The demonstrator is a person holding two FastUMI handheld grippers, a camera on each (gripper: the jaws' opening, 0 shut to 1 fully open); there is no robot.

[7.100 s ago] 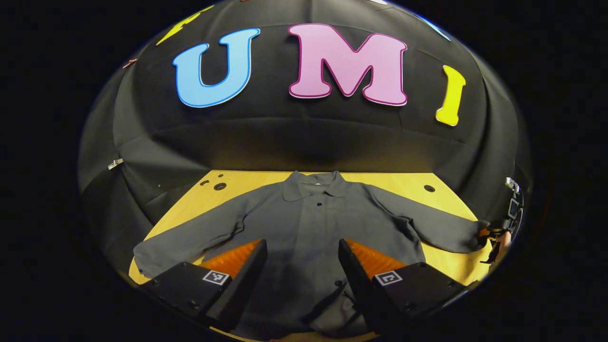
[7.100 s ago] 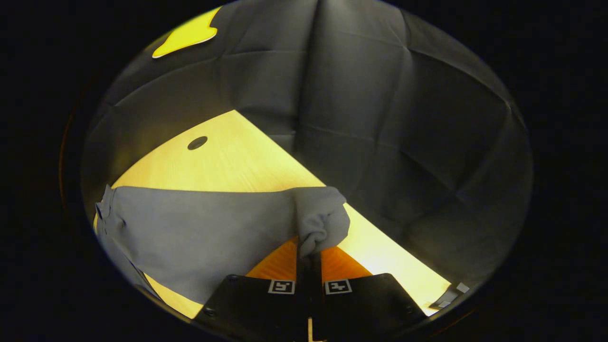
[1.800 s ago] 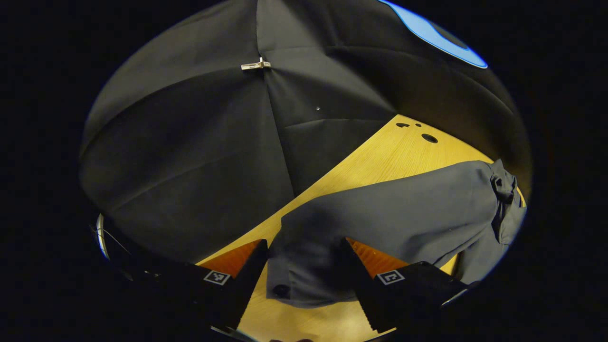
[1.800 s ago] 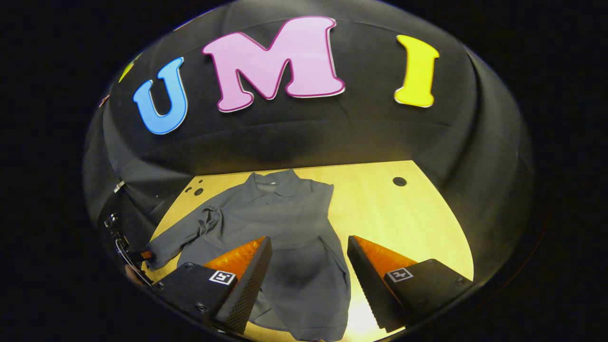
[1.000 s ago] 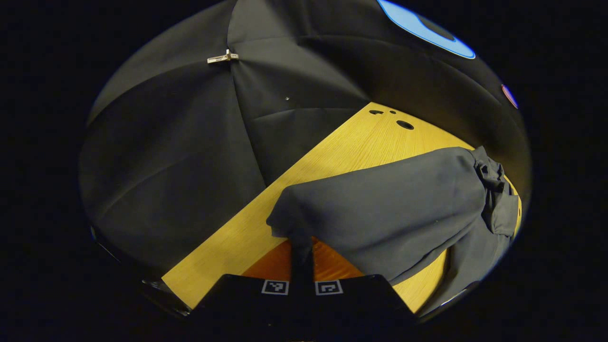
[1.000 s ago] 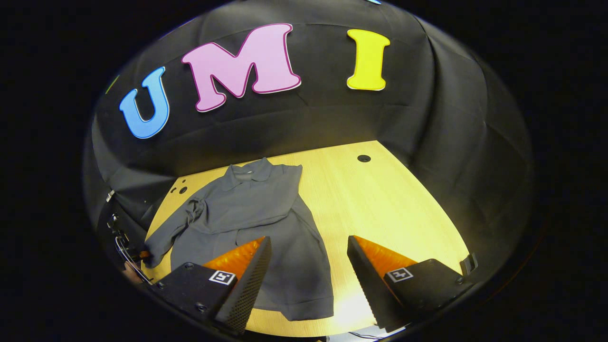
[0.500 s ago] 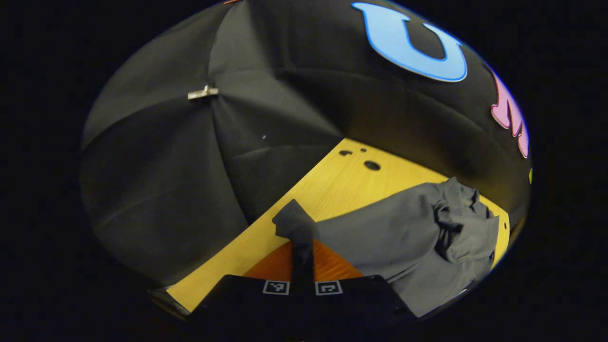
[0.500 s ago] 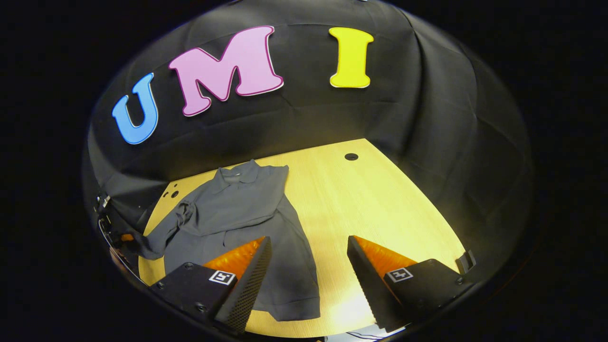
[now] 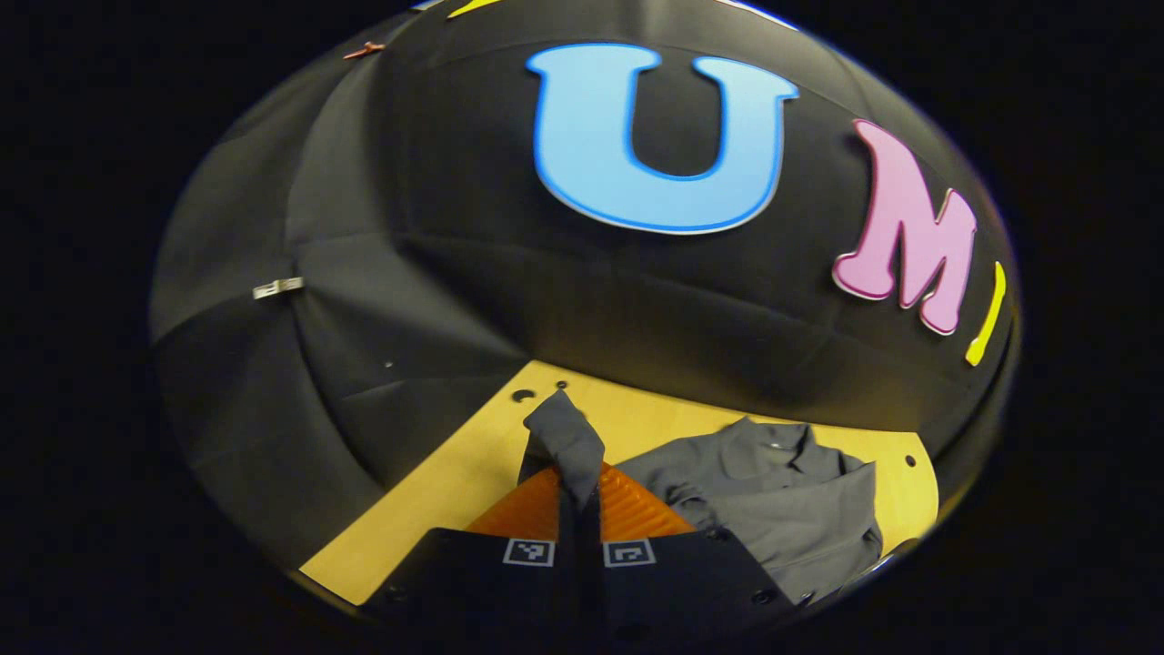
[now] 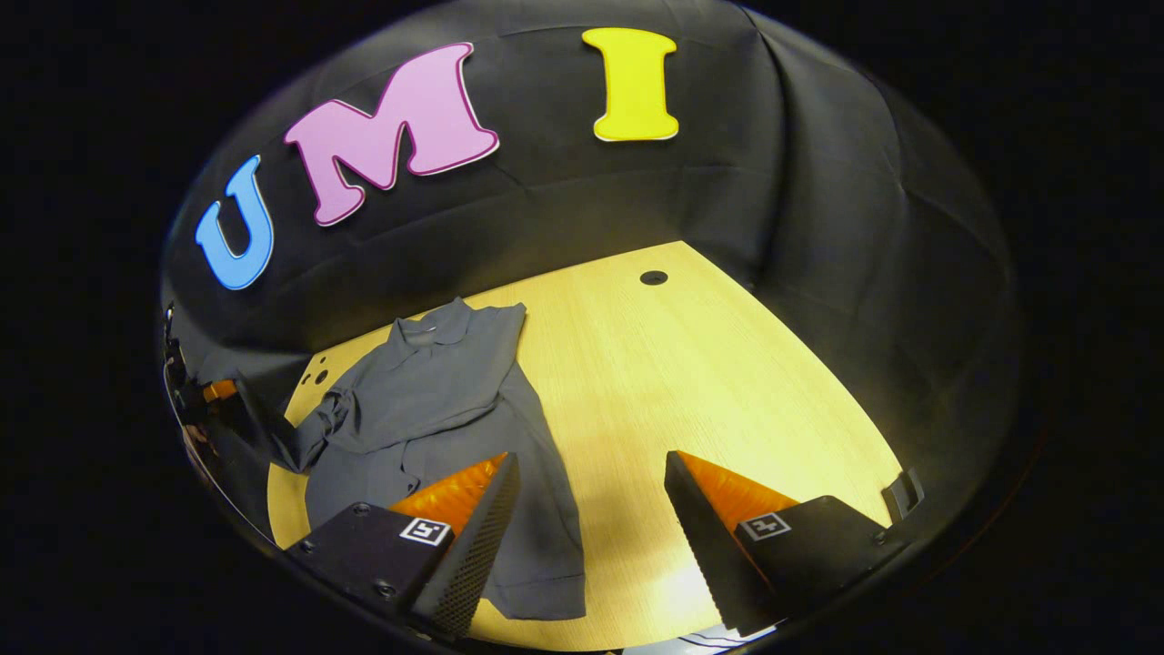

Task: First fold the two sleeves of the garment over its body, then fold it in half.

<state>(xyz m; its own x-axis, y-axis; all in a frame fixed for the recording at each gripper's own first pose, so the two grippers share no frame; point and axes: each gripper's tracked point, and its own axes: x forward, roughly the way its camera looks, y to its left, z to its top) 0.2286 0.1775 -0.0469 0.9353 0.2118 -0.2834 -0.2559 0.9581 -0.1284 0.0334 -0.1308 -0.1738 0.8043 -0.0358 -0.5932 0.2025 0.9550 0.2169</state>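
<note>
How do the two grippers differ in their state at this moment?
The left gripper has its jaws shut on the cuff of the grey shirt's sleeve and lifts it off the yellow wooden table. The right gripper has its jaws wide open, holds nothing, and hangs above the table beside the grey shirt. Both point toward the shirt.

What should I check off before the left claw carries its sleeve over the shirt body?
1. Left claw shut on the sleeve cuff: ok.
2. Cuff lifted off the table: ok.
3. Other sleeve already folded over the shirt: ok.
4. Right claw open, off the shirt: ok.
5. Shirt body flat: not ok, bunched at the held sleeve's shoulder.
6. Grip depth on the cuff: cannot tell.
</note>
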